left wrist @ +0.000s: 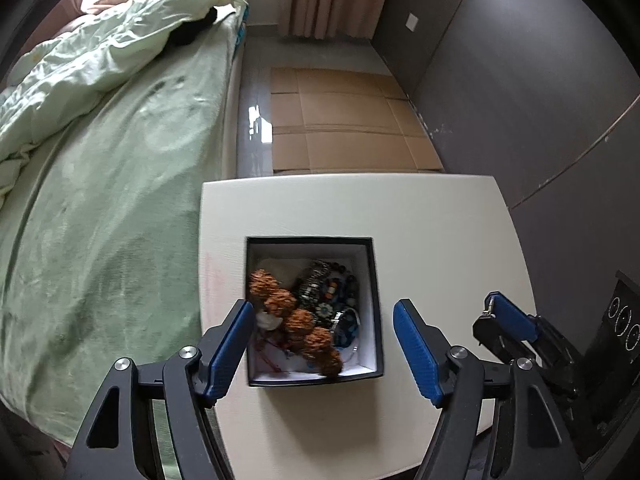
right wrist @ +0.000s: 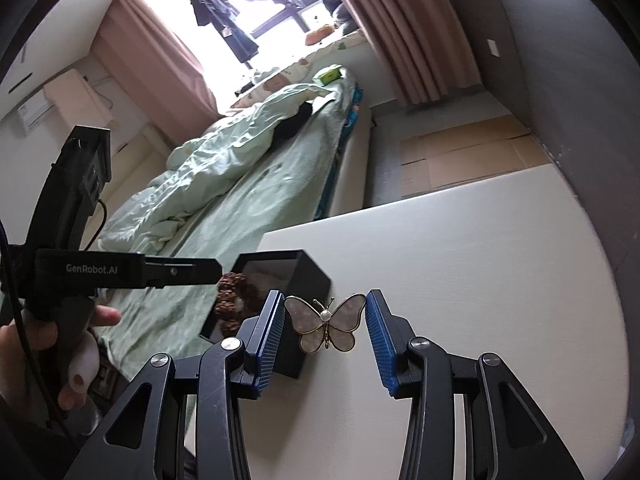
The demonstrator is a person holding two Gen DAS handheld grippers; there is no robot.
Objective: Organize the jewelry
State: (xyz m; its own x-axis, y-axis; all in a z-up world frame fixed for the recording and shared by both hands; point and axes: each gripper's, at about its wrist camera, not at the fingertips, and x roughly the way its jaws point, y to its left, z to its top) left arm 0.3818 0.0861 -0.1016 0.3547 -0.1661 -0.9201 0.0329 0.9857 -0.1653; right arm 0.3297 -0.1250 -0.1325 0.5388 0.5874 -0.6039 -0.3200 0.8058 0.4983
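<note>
Butterfly brooch (right wrist: 326, 322), pearly wings, gold rim, pearl centre, in right gripper (right wrist: 326, 334)

The jewelry box (left wrist: 372, 304) hides much: beneath the brown bead string (left wrist: 298, 318), tangled pieces blur together and cannot be told apart. In the right wrist view, the right gripper (right wrist: 326, 336) covers the box's near corner. Right of the box, a black object (left wrist: 622, 320) is cut off by the picture's edge.
</note>
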